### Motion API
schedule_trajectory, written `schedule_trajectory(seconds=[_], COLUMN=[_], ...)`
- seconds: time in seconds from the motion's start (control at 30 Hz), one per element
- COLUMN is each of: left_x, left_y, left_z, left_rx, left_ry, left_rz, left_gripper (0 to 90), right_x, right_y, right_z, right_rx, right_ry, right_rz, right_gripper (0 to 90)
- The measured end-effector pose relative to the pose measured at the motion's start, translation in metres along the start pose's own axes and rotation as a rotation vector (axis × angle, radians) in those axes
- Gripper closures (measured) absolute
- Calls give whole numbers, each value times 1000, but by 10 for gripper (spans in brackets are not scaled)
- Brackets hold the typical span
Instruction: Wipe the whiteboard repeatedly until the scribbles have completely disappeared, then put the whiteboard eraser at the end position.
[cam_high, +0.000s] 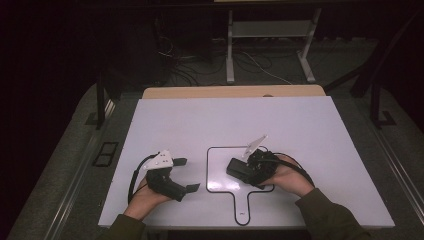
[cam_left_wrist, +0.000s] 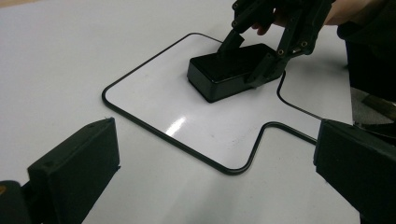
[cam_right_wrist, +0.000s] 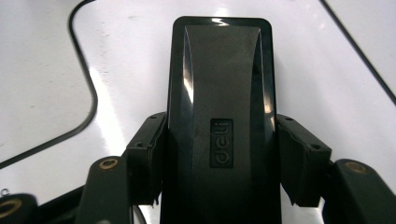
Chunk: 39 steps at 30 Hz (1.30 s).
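We've got the right hand-held gripper (cam_high: 248, 171) clamped on the black box (cam_right_wrist: 223, 112), jaws squeezing both long sides, box sitting on the worktop (cam_high: 300, 130) inside the black outline (cam_left_wrist: 154, 130). Left hand-held gripper (cam_high: 187, 175) is wide open w/ nothing in it, off to the side. Looks like mid-grasp or placing; next prob a lift or let-go. Plenty of bare room ahead of the jaws, outline edge just beside.

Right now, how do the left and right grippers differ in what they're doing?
The right gripper is shut on the black box, one jaw on each long side; the left gripper is open and holds nothing. The right gripper sits inside the black outline on the white board; the left gripper is outside it, to its left. Both are black, hand-held and low over the board.
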<state>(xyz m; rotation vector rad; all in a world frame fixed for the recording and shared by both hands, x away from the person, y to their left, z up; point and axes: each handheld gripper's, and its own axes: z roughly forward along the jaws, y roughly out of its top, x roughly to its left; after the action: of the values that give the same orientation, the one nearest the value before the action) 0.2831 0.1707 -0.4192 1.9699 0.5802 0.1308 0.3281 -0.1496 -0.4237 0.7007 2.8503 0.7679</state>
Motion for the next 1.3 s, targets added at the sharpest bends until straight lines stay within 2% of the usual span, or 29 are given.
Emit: schedule_trajectory(seconds=[0.23,0.47,0.5,0.73,1.03,1.3], left_x=[1,0,0,0,1,-2], left_y=[0,0,0,0,-1,0], left_z=[-1,0,0,0,1,0], left_rx=[-3,4,5,8,8,4], left_ry=[-3,6,6,3,-2,-1], left_rz=[-1,1,1,1,-1,5], left_gripper=[0,0,0,0,0,0], right_x=[-4,-14,-16,-33,-59,-86], right_y=[0,5,6,16,30,51], right_z=[-4,-19,-22,-28,-18,-6], right_rx=[-14,-62,-73,-112,-111,-96], right_ry=[2,-22,-15,-40,-63,-86], right_rz=[9,57,72,122,181,215], right_gripper=[388,388,388,388,388,387])
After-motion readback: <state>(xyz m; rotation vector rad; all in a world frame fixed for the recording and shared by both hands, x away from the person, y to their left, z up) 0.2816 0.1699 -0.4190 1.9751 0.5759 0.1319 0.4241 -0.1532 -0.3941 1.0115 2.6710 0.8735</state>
